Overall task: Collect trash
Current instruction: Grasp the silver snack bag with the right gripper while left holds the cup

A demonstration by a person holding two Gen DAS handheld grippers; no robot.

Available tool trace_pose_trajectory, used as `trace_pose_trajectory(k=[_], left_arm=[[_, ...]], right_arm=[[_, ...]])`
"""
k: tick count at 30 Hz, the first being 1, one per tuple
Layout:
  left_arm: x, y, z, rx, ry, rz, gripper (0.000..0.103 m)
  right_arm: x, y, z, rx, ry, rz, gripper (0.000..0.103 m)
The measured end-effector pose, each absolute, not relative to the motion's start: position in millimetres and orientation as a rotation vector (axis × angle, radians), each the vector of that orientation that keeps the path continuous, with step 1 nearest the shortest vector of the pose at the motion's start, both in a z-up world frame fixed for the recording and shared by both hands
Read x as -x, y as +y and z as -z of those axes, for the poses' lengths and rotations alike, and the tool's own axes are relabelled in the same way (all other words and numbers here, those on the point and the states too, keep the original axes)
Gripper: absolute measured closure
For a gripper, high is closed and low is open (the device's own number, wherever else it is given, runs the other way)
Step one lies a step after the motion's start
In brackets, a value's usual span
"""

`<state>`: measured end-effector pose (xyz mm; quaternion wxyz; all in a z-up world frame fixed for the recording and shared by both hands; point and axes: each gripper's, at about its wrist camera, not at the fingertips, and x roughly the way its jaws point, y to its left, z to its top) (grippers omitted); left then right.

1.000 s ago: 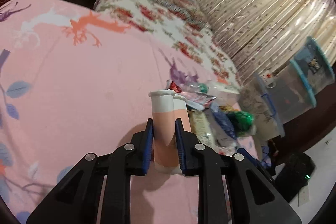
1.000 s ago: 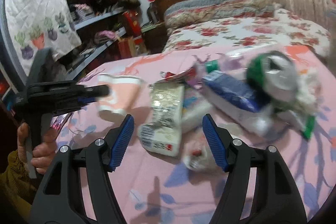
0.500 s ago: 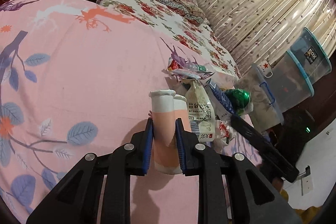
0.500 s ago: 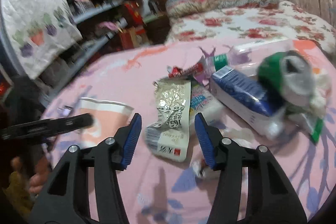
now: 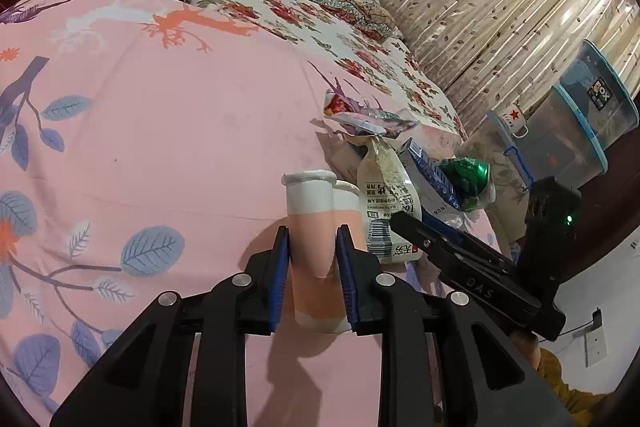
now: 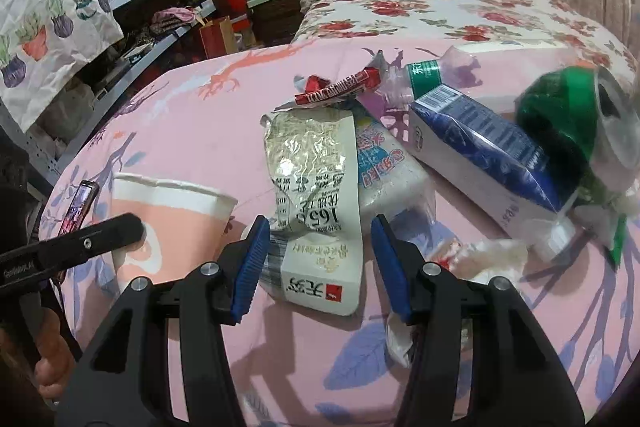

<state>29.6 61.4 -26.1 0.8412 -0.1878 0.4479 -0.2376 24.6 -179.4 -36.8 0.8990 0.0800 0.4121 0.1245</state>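
Angled down over the pink bedsheet (image 5: 160, 147), the left gripper (image 5: 313, 267) is clamping a squashed paper cup (image 5: 312, 227); the right gripper (image 6: 316, 263), jaws apart after narrowing, is straddling a silver wrapper (image 6: 316, 195) beside the trash pile.

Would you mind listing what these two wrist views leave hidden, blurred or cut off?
- Paper cup: its base, in the left wrist view, hidden behind the left gripper clamped on it.
- White milk pouch: whether the right gripper touches it; the pads straddle it.
- Green can: label blurred in the right wrist view.
- Blue carton: far end hidden behind the can.
- A trash container: in neither view.
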Motion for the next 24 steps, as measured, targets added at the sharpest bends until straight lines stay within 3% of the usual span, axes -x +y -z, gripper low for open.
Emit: trace_pose_trajectory(k=[1,4,6,15,22,23,24], left_arm=[[-29.8,61.5,26.5,0.398,0.947,0.501,0.080],[-30.7,62.4,27.0,0.408,0.949,0.500,0.080],[-31.4,63.9,26.8,0.410,0.948,0.494,0.080],[-36.7,78.4,25.5,0.421,0.937,0.461,0.080],[-41.4,78.4,27.1,0.411,0.948,0.469,0.079],[-41.1,77.7,27.1,0.411,0.952,0.469,0.079],[-41.7,78.3,26.8,0.409,0.952,0.469,0.079]], right_arm=[[-28.4,-179.0,37.4,-0.172,0.858,-0.262,0.049],[-33.0,-179.8,38.9,-0.214,0.872,-0.283,0.063],[-30.5,-175.3,37.5,-0.222,0.880,-0.320,0.087],[-5.6,-157.9,33.6,-0.270,0.878,-0.494,0.087],[-17.4,-179.0,48.8,-0.467,0.921,-0.522,0.084],[-19.4,-182.2,51.6,-0.495,0.926,-0.520,0.079],[-21.1,-184.1,53.1,-0.520,0.927,-0.521,0.063]])
